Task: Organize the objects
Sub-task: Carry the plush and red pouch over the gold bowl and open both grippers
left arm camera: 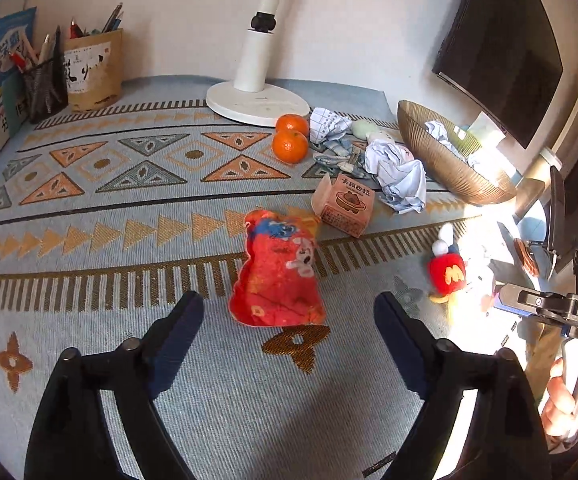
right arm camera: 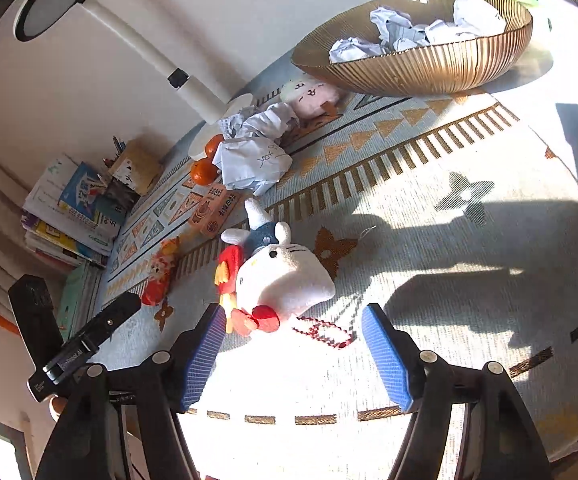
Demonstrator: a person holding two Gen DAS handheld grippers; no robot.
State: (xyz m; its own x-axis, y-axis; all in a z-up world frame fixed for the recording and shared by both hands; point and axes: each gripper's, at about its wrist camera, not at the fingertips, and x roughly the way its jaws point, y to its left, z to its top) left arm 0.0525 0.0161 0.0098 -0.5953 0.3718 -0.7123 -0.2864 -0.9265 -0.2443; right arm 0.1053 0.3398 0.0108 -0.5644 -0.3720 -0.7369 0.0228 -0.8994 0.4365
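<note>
My left gripper (left arm camera: 289,316) is open and empty, just short of a red snack packet (left arm camera: 279,270) lying flat on the patterned cloth. My right gripper (right arm camera: 293,328) is open and empty, with a white plush toy in red clothes (right arm camera: 279,280) lying just ahead, between the fingertips; the toy also shows in the left wrist view (left arm camera: 451,272). A small orange carton (left arm camera: 343,204) lies beyond the packet. Two oranges (left arm camera: 290,138), crumpled papers (left arm camera: 397,174) and a pale plush (right arm camera: 309,94) lie near a gold ribbed bowl (right arm camera: 421,68) holding more crumpled paper.
A white desk lamp (left arm camera: 257,96) stands at the back. Pen holders (left arm camera: 89,68) and stacked books (right arm camera: 69,212) sit at the far left. A dark monitor (left arm camera: 501,48) hangs at the right. Strong sunlight washes out the table's right side.
</note>
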